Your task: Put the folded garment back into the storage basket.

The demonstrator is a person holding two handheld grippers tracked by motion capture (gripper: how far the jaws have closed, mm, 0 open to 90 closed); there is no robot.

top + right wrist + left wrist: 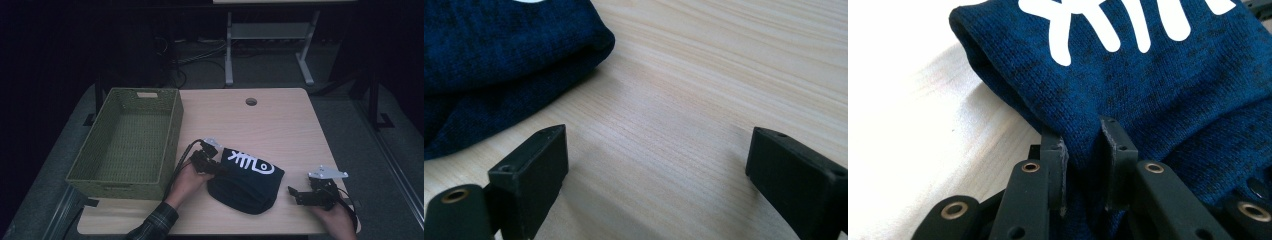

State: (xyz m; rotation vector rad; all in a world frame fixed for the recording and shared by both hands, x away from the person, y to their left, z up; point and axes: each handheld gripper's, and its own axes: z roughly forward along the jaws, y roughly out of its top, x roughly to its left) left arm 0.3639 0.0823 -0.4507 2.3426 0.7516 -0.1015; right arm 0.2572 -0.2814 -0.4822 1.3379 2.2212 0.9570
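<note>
On table: sweater lengthwise diag.

Sweater: dark-blue knit cloth, matt, w/ smooth white print. Counter: pale wood grain, smooth. Basket: green woven wicker, rough. Left gripper: matt black plastic.

No word, brand or number can be read anywhere. The one sign is a white graphic printed on the dark blue knitted garment that lies on the bench just beside the green woven basket. In the high view it looks like a fish skeleton: a row of short crossing strokes along a spine, ending in a rounded outline at the end farther from the basket. In the left gripper view, part of the same print shows as thick white strokes at the top of the garment; they form no letters.
</note>
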